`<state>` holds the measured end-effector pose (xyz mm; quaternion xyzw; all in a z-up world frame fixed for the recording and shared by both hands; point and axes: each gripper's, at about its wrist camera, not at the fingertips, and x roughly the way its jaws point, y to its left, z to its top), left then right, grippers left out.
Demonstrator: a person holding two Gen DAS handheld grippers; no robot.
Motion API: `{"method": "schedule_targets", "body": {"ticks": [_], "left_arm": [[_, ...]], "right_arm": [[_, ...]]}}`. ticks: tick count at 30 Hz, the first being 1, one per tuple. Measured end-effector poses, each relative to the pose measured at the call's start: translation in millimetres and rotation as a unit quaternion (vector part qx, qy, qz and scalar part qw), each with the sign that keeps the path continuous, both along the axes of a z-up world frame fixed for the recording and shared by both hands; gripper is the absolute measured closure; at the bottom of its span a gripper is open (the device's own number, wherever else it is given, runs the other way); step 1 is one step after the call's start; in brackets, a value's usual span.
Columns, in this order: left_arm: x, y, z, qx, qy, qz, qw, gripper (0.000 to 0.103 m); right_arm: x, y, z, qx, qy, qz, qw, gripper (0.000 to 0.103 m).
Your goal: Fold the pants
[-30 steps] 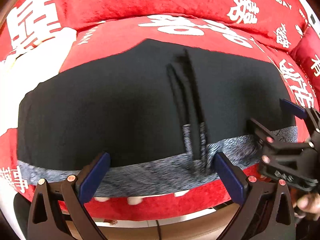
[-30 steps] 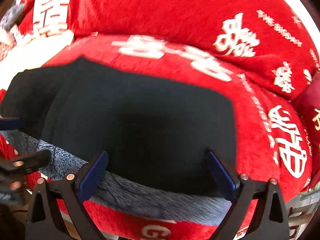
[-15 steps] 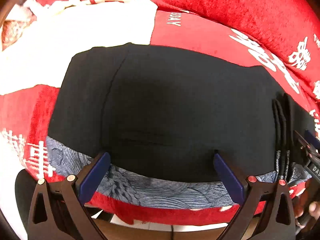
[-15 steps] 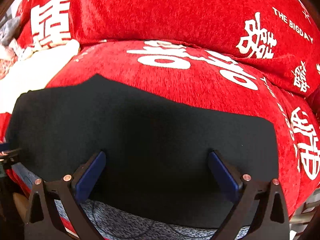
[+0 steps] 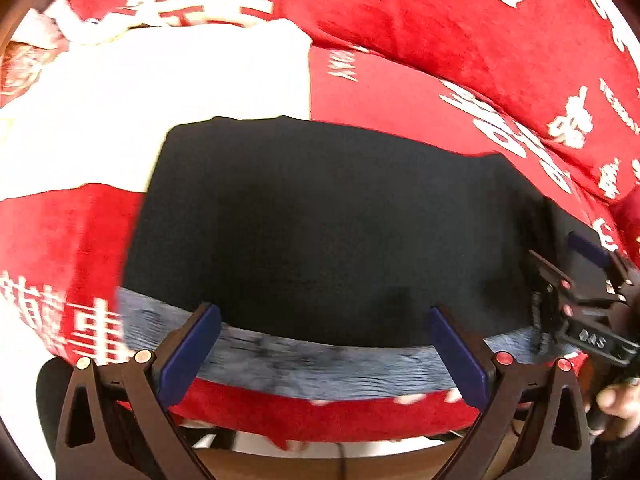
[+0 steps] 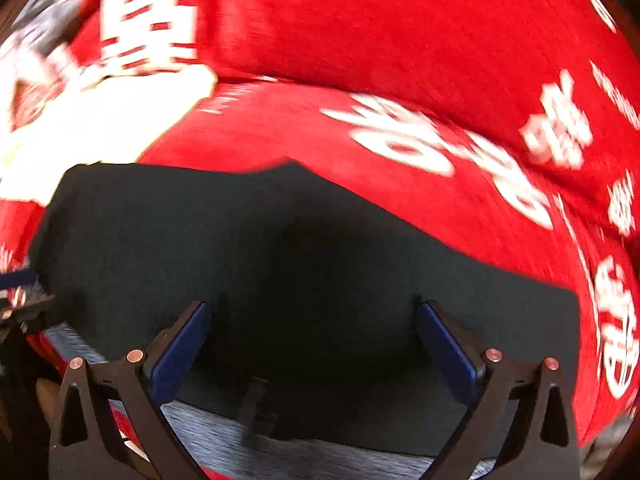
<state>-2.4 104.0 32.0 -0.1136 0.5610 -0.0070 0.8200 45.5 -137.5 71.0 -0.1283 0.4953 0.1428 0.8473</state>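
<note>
Black pants (image 5: 328, 232) lie folded flat on a red sofa seat, with a grey fleecy lining strip (image 5: 312, 364) showing along the near edge. My left gripper (image 5: 324, 352) is open and empty, its blue pads over that near edge. My right gripper (image 6: 312, 352) is open and empty, low over the right part of the pants (image 6: 304, 264). It also shows in the left wrist view (image 5: 576, 280) at the pants' right end. The lining (image 6: 280, 444) and a black drawstring (image 6: 256, 404) show between its fingers.
The sofa cover (image 5: 440, 40) is red plush with white characters; its backrest rises behind the pants. A white cloth (image 5: 140, 92) lies at the back left, touching the pants' far left corner. The seat's front edge (image 5: 320, 416) drops off just below the grippers.
Both grippers have shifted left along the pants' near edge and stayed open. The right gripper has come lower and closer over the fabric. The pants have not visibly moved.
</note>
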Motion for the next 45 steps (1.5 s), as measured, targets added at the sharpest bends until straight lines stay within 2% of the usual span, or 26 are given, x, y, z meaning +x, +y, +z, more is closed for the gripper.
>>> {"method": "schedule_targets", "body": {"ticks": [2, 4, 6, 9, 11, 14, 18, 20, 21, 23, 26, 28, 31, 35, 37, 38, 39, 42, 45], "left_arm": [[-1, 17, -5, -0.019, 0.002, 0.012, 0.9997, 0.000], [-1, 39, -15, -0.012, 0.019, 0.040, 0.9990, 0.000], [-1, 57, -25, -0.005, 0.037, 0.058, 0.9976, 0.000], [-4, 80, -36, -0.035, 0.049, 0.064, 0.9961, 0.000], [-7, 91, -38, -0.048, 0.049, 0.064, 0.9956, 0.000], [-13, 107, -43, -0.099, 0.050, 0.056, 0.9922, 0.000], [-18, 122, -42, -0.130, 0.035, 0.042, 0.9900, 0.000], [-18, 127, -40, -0.147, 0.025, 0.028, 0.9885, 0.000], [-17, 130, -40, -0.154, 0.020, 0.016, 0.9878, 0.000], [-9, 130, -41, -0.160, 0.016, -0.001, 0.9870, 0.000], [-5, 134, -37, -0.176, 0.004, -0.035, 0.9837, 0.000], [3, 138, -36, -0.185, 0.000, -0.056, 0.9811, 0.000], [20, 142, -36, -0.207, -0.013, -0.080, 0.9751, 0.000], [40, 146, -42, -0.262, -0.018, -0.115, 0.9580, 0.000], [51, 141, -44, -0.297, -0.010, -0.134, 0.9453, 0.000], [58, 132, -45, -0.307, -0.001, -0.149, 0.9399, 0.000], [62, 121, -45, -0.304, 0.006, -0.164, 0.9383, 0.000], [70, 91, -45, -0.260, 0.021, -0.196, 0.9454, 0.000], [71, 78, -42, -0.232, 0.022, -0.181, 0.9555, 0.000]], "right_arm": [[4, 19, 2, 0.009, 0.000, 0.029, 1.000, 0.001], [14, 43, 5, 0.024, 0.005, 0.069, 0.997, 0.001], [28, 67, 0, 0.035, 0.030, 0.114, 0.992, 0.001], [46, 111, -10, 0.017, 0.048, 0.177, 0.983, 0.001], [56, 143, -20, 0.011, 0.069, 0.231, 0.970, 0.001], [69, 174, -37, 0.010, 0.115, 0.284, 0.952, 0.001], [85, 186, -47, 0.022, 0.187, 0.307, 0.933, 0.004], [78, 188, -39, 0.016, 0.183, 0.339, 0.923, 0.026], [73, 187, -33, 0.006, 0.174, 0.351, 0.920, 0.031], [66, 183, -26, -0.007, 0.157, 0.364, 0.918, 0.054], [56, 177, -13, -0.011, 0.133, 0.375, 0.917, 0.072], [43, 174, -1, -0.008, 0.101, 0.389, 0.916, 0.077], [26, 166, 17, 0.008, 0.063, 0.400, 0.914, 0.079], [9, 151, 37, 0.038, 0.032, 0.404, 0.914, 0.079], [5, 149, 41, 0.043, 0.025, 0.404, 0.913, 0.079], [5, 149, 41, 0.044, 0.025, 0.404, 0.913, 0.079], [6, 153, 39, 0.043, 0.026, 0.404, 0.914, 0.079], [13, 157, 31, 0.038, 0.032, 0.398, 0.916, 0.079], [20, 156, 24, 0.035, 0.044, 0.383, 0.922, 0.078]]}}
